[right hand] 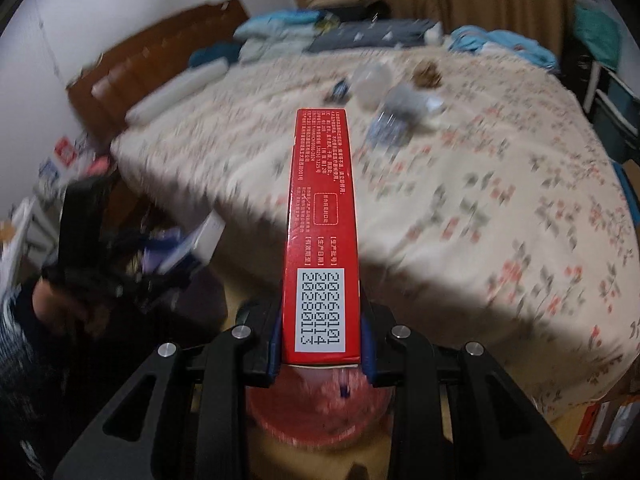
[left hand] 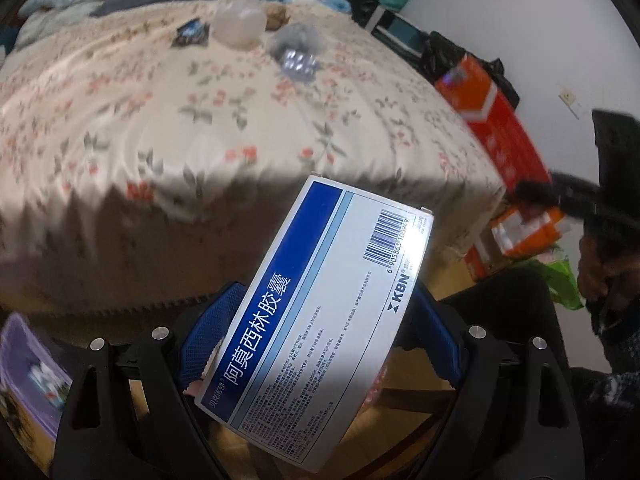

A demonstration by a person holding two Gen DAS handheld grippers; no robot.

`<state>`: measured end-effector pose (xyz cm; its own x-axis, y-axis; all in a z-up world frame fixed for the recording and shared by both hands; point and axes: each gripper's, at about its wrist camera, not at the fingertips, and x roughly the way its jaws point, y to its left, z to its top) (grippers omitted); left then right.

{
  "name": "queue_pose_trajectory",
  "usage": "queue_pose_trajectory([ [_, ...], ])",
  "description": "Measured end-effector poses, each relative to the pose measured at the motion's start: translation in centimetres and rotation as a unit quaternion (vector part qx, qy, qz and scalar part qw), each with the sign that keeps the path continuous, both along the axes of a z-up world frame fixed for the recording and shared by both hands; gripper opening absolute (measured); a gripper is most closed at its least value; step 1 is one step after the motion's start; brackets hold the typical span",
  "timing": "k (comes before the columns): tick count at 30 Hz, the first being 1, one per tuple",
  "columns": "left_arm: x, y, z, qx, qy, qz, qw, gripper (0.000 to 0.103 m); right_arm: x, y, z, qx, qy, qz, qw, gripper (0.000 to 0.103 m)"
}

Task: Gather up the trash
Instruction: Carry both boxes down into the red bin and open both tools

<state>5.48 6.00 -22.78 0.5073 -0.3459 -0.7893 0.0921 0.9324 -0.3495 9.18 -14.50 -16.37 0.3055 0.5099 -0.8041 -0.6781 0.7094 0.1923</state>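
My left gripper (left hand: 328, 316) is shut on a white and blue medicine box (left hand: 320, 300), with a blue pad on each side of it. The box sticks up tilted over the foot of the bed. My right gripper (right hand: 320, 344) is shut on a long red carton (right hand: 320, 200) held on edge, pointing at the bed. Under it sits a pink bin (right hand: 320, 412). On the flowered bedspread (left hand: 160, 120) lie a clear plastic bottle (left hand: 240, 24), a silver blister pack (left hand: 298, 62), a dark wrapper (left hand: 192, 34) and a brown clump (left hand: 278, 16).
Orange and red cartons (left hand: 492, 128) and a green bag (left hand: 564, 280) crowd the floor right of the bed. A purple box (left hand: 28, 372) is at lower left. A wooden headboard (right hand: 160, 52) and folded clothes (right hand: 280, 28) lie at the bed's far end.
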Motion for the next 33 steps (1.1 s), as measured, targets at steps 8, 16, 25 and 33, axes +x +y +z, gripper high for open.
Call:
queue_pose_trajectory([
  [8,-1.0,-1.3,-4.0,0.005,0.050,0.004,0.9987,0.084,-2.9,0.8,-5.2,-0.051,0.049,0.041,0.997,0.029],
  [16,-0.5,-1.6,-9.1,0.006,0.116,0.012,0.9931,0.084,-2.4,0.8,-11.3,-0.114,0.117,0.027,0.986,0.029],
  [25,0.2,-2.4,-15.6,-0.013,0.190,0.018,0.9816,0.084,-1.5,1.2,-18.5,-0.159,0.203,0.018,0.966,0.029],
  [33,2.2,-2.8,-20.4,-0.015,0.248,0.024,0.9683,0.084,-0.9,2.2,-23.3,-0.185,0.252,0.020,0.950,0.029],
])
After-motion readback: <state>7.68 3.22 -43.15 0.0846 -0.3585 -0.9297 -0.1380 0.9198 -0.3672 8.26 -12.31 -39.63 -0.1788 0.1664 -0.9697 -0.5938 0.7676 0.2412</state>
